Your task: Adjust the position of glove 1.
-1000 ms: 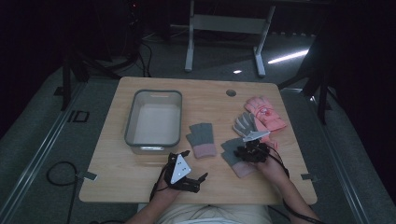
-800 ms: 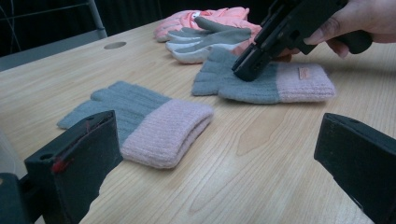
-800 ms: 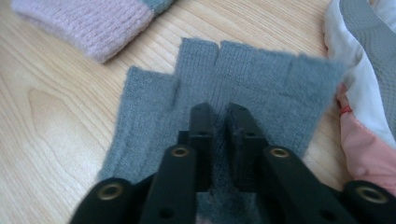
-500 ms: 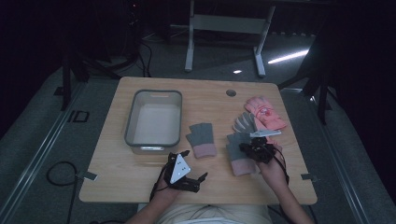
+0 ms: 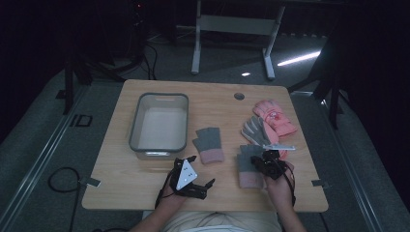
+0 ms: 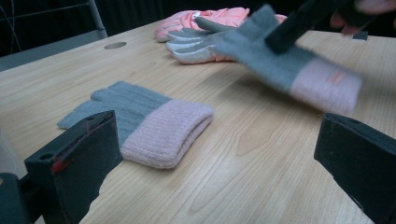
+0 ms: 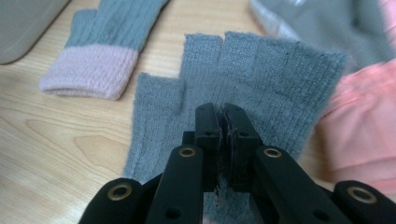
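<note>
Two grey knit fingerless gloves with pink cuffs are here. One glove [image 5: 209, 144] [image 6: 144, 121] [image 7: 102, 46] lies flat near the table's middle. My right gripper [image 5: 263, 160] [image 7: 223, 122] is shut on the palm of the other glove [image 5: 247, 169] [image 7: 252, 70]. In the left gripper view that glove [image 6: 285, 65] hangs tilted just above the wood with the pink cuff low. My left gripper [image 5: 203, 170] [image 6: 219, 154] rests near the front edge, open wide, nothing between its jaws, pointing at the flat glove.
A grey bin [image 5: 137, 121] stands at the table's left middle. Pink ski gloves [image 5: 275, 116] [image 6: 205, 18] and a grey-and-white glove [image 5: 255, 130] [image 6: 196, 46] lie at the right. A round hole [image 5: 239, 95] is in the tabletop near the far edge.
My right gripper has closed on the glove, pulled it slightly toward the front edge and raised it a little. The left gripper has stayed put.
</note>
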{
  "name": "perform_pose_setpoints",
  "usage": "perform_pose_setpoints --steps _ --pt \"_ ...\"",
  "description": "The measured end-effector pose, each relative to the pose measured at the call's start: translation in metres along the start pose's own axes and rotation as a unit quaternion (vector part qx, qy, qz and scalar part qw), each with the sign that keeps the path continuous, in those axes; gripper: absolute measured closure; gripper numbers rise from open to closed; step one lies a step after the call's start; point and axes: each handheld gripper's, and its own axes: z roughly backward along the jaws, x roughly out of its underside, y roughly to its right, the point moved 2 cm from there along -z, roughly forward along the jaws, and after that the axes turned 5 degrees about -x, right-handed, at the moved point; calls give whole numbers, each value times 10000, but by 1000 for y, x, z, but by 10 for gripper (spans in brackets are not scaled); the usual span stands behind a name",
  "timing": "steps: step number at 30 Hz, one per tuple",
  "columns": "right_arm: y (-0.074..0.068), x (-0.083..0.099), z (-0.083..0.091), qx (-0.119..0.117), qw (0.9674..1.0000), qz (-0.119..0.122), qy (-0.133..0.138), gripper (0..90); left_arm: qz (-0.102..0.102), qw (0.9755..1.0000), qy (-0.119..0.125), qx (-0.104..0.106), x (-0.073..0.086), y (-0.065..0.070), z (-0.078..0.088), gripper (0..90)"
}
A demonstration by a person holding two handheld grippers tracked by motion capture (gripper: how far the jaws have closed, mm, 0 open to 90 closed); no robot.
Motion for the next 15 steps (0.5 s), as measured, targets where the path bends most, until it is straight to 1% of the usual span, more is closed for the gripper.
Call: perform_pose_setpoints --steps 1,3,4,5,11,12,13,14,15 --pt "-1 2 -5 -21 10000 40 -32 852 3 10000 -1 -2 0 0 0 0" --pt "0 6 -15 59 9999 51 -107 850 9 10000 7 0 0 0 0 0" --pt "0 6 -15 59 9999 51 -107 850 9 10000 7 0 0 0 0 0" --pt "2 10 -24 100 9998 4 -176 842 13 10000 6 1 0 0 0 0" --pt "4 14 -28 132 9999 17 -94 797 12 10000 -14 5 0 0 0 0" --pt "4 15 -28 129 9999 53 -86 790 13 10000 -10 6 0 0 0 0" --pt "4 14 -28 116 9998 106 -104 761 15 10000 -5 4 0 0 0 0" --pt "4 14 -28 116 9998 106 -104 761 12 10000 -8 4 0 0 0 0" --pt "3 11 -25 114 9994 280 -138 722 6 10000 -9 7 0 0 0 0"
